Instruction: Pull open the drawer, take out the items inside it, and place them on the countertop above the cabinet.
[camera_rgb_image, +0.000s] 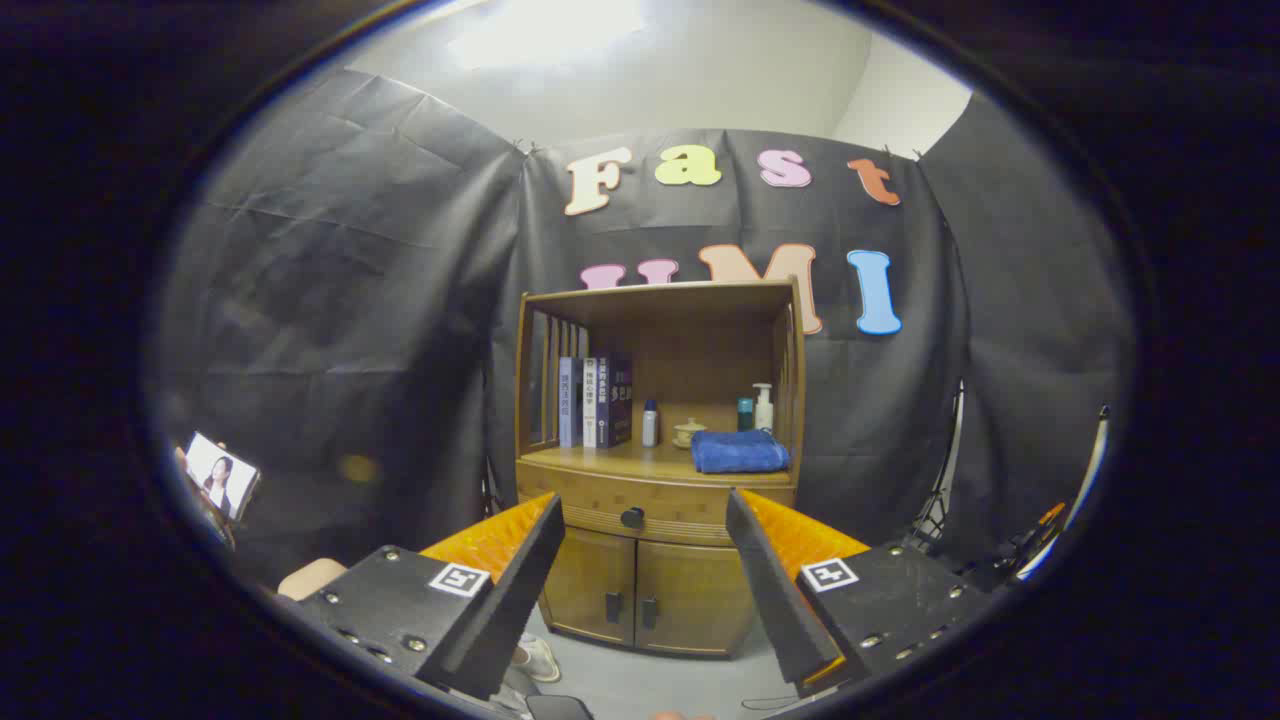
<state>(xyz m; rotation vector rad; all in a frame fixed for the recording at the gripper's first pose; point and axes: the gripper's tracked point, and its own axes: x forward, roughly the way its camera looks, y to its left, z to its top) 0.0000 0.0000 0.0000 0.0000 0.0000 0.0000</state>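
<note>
Claw (645, 575) spread wide, empty, well short of cabinet (655, 590). Drawer (655, 512) closed under countertop (610, 462), knob (632, 518) centred beyond fingers. Risk: slipping off small knob, or crowding folded blue towel (740, 451) at countertop's right edge.

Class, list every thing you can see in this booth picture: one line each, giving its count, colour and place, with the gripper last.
Wooden cabinet: one, brown, against the wall beyond the fingers.
Closed drawer: one, brown, under the countertop.
Round drawer knob: one, dark, centre of the drawer.
Cabinet doors: two, brown, shut, below the drawer.
Upright books: about four, blue, white and dark, countertop's left.
Small bottle: one, silver-grey, right of the books.
Small lidded cup: one, cream, mid countertop.
Folded towel: one, blue, countertop's right.
Pump bottle: one, white, behind the towel.
Teal bottle: one, beside the pump bottle.
Gripper: one, fingers open, short of the drawer.
</note>
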